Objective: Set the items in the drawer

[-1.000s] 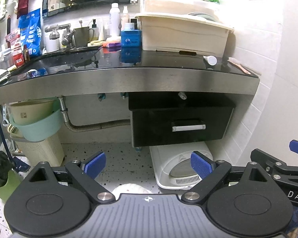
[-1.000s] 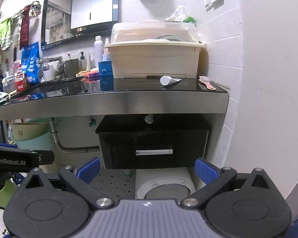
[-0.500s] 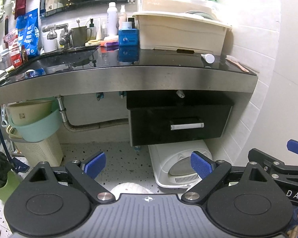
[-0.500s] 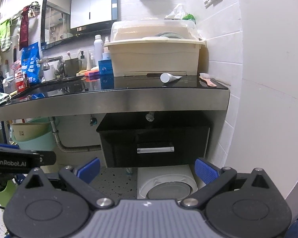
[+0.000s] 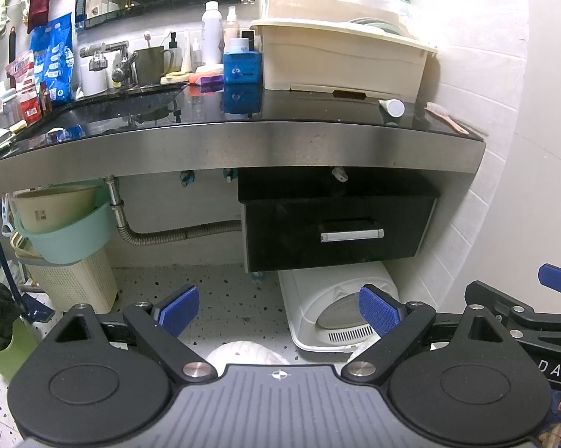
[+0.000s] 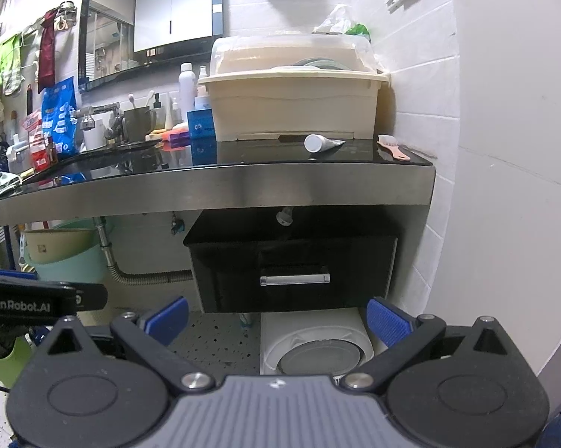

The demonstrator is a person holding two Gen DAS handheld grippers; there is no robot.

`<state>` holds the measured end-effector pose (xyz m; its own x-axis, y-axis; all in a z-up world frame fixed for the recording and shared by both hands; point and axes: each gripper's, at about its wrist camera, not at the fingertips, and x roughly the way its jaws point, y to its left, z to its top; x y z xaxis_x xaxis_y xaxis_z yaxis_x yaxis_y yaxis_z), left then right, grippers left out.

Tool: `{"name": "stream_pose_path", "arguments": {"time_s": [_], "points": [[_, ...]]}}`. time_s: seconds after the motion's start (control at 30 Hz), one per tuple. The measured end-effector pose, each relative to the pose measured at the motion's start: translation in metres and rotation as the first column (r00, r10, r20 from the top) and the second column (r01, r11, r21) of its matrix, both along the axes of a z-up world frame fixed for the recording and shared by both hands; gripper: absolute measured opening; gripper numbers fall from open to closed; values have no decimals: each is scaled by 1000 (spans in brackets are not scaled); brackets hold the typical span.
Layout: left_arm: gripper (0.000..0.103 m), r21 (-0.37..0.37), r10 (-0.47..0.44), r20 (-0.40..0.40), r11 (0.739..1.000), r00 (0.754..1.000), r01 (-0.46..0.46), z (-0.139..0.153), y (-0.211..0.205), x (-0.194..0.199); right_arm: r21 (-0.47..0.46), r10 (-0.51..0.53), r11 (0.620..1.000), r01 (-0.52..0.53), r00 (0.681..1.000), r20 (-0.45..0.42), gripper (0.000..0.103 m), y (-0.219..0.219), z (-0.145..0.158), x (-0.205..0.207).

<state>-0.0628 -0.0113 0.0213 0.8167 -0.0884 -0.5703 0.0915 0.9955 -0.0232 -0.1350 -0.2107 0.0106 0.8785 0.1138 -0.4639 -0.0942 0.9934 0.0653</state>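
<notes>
Under the right end of the tabletop (image 6: 243, 183) hangs the black drawer (image 6: 291, 261), shut, with its pale bar handle (image 6: 294, 279) across the front. On the tabletop's right end, just in front of the cream lidded bin (image 6: 291, 104), a white tube (image 6: 319, 143) lies on its side with its cap toward the front edge. Near the right-hand corner, apart from the tube, lies a pink brush (image 6: 392, 146), bristles up. Left of the bin stands a blue box (image 6: 200, 123), and beyond it, toward the left end, a tap (image 6: 97, 115) and a dark mug (image 6: 136, 123) among bottles.

The right claw (image 6: 276, 319) is spread wide and holds nothing; its blue pads (image 6: 386, 323) frame the drawer front from below, well short of it. The left claw (image 5: 278, 311) is likewise wide apart and empty, low over the speckled floor (image 5: 220, 298), with the drawer (image 5: 336, 231) up and to its right. In the left wrist view the tube (image 5: 392, 106) and the brush (image 5: 446, 121) sit at the tabletop's far right. A white appliance (image 5: 336, 310) stands on the floor beneath the drawer. Basins (image 5: 56, 224) are stacked under the left end.
</notes>
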Motion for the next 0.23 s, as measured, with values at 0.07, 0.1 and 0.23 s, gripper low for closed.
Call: {"name": "stream_pose_path", "arguments": {"time_s": [0.07, 0.1, 0.23], "points": [[93, 1, -1, 2, 1000, 1000, 1, 0, 0, -1, -1, 1, 1000, -1, 1000, -2, 103, 0, 0, 0], [93, 3, -2, 3, 1000, 1000, 2, 0, -1, -1, -1, 1, 1000, -1, 1000, -2, 103, 0, -1, 0], [93, 8, -5, 8, 1000, 1000, 4, 1, -2, -2, 0, 1, 1000, -1, 1000, -3, 103, 0, -1, 0]]}}
